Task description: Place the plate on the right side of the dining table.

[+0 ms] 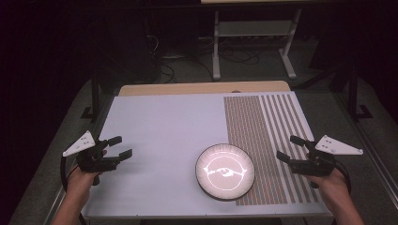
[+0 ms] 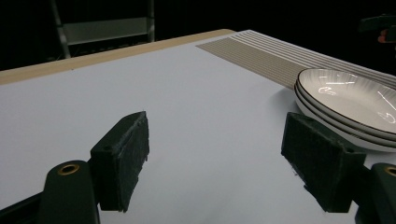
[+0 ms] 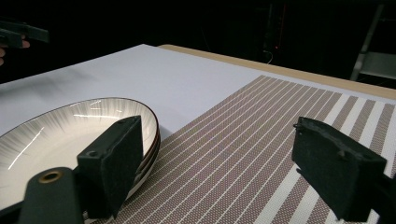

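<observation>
From the high view, a stack of plates (image 1: pixel 225 171) sits near the front edge of the table (image 1: pixel 159 126), its right part overlapping the left edge of a striped placemat (image 1: pixel 267 140) that covers the right part of the pale surface. The left gripper (image 1: pixel 120 147) hovers over the near left of the table, well apart from the stack, its jaws spread with nothing between them. The right gripper (image 1: pixel 290 148) hangs over the near right of the placemat, jaws likewise spread and empty, pointing toward the plates. With one gripper on each side of the stack, the hands look set to come in from both flanks, likely because a wide shallow dish is easier to lift or separate by opposite rims. I count two grippers, one placemat and one stack here; the number of plates is not clear from above.

In the left gripper view, both black pads (image 2: pixel 122 158) stand wide over bare table, and the stack of plates (image 2: pixel 345 100) lies to the far right, just beyond the right pad. Its dark-edged rims show in layers: three plates, as far as I can tell.

In the right gripper view, the jaws are open, one pad (image 3: pixel 114 163) in front of the stack's (image 3: pixel 60 135) near rim, not visibly pressing on it. The layered rims again suggest about three plates. The placemat (image 3: pixel 252 154) runs beneath, its stripes widening to the right.
</observation>
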`<state>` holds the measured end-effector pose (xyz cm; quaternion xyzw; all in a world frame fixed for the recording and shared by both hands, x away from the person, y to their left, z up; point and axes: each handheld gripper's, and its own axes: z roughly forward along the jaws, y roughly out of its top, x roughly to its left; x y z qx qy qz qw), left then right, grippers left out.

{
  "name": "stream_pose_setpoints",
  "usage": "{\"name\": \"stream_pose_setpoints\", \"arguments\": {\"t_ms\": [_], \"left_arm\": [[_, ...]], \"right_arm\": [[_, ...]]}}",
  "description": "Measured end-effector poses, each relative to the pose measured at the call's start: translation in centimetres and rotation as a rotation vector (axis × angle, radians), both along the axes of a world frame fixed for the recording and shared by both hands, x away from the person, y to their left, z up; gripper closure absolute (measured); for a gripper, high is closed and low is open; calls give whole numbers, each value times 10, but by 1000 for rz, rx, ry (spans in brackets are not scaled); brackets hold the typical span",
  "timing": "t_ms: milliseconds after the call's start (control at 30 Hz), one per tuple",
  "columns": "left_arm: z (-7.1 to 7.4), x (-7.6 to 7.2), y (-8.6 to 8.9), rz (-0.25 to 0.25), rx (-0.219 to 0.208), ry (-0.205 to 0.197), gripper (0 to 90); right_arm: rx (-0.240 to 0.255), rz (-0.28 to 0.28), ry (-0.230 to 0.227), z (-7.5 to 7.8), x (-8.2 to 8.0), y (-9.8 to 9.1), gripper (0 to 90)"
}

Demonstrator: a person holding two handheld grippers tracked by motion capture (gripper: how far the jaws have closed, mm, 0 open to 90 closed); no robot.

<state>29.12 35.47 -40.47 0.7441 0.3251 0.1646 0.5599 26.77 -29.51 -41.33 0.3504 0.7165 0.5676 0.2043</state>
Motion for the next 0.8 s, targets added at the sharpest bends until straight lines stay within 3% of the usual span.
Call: {"name": "stream_pose_setpoints", "arguments": {"t_ms": [233,467,800], "left_arm": [[0,0,0,0,-4,7,215],[1,-1,2,-21,-37,28,198],[1,-1,0,-19,-29,46,185]], "right_arm": [[-1,0,3,0,0,0,155],[2,2,3,0,0,0,144],[-1,11,4,0,0,2,142]]}}
